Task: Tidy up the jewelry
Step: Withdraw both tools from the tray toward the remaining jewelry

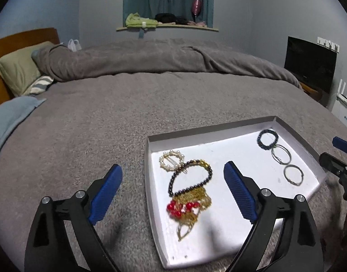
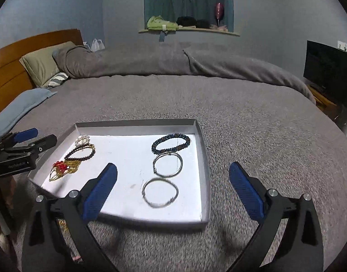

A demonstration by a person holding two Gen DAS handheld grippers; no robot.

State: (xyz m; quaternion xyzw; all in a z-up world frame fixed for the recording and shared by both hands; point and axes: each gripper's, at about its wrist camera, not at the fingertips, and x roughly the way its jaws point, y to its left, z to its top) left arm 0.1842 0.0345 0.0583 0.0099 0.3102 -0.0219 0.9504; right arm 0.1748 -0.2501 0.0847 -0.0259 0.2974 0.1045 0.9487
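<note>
A shallow white box lid [image 1: 148, 170] [image 2: 204, 158] lies on the grey bed. At its left lie a pearl ring clip [image 1: 171, 159], a dark bead bracelet [image 1: 191, 179] [image 2: 79, 153] and a gold piece with red beads [image 1: 187, 206] [image 2: 62, 166]. At its right lie a blue bead bracelet [image 1: 267, 139] [image 2: 171, 144] and two silver bangles [image 1: 281, 154] [image 1: 293, 174] [image 2: 167, 164] [image 2: 160, 192]. My left gripper [image 1: 173, 188] is open and empty, just above the left pile. My right gripper [image 2: 173, 188] is open and empty, above the near bangle.
The grey blanket [image 1: 105, 124] covers the bed all around the lid. Pillows [image 1: 19, 68] and a wooden headboard [image 2: 12, 68] are at far left. A dark TV screen [image 1: 309, 63] stands at right. A window ledge [image 2: 189, 28] holds clothes.
</note>
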